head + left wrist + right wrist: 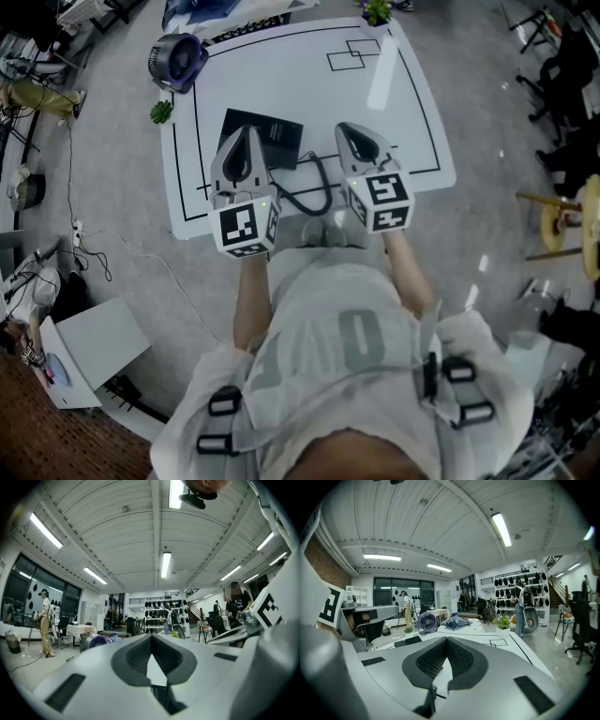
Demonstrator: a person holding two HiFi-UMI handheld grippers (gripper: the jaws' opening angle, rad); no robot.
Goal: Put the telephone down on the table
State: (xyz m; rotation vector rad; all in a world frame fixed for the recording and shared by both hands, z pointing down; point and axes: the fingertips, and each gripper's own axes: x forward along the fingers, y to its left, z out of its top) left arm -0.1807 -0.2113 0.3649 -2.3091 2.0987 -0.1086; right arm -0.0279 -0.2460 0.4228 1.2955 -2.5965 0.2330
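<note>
Head view: a flat black telephone (272, 136) lies on the white, line-marked table (300, 84). Its dark coiled cord (328, 192) loops back between the left gripper (246, 133) and the right gripper (345, 129), so the placing looks done.

Left gripper view: the jaws meet, gripping nothing.

Right gripper view: the jaws are likewise closed and empty, and the cord runs beneath them.

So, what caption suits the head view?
A person holds the left tool and right tool, both shut and empty, above a white table bearing a black telephone.
</note>
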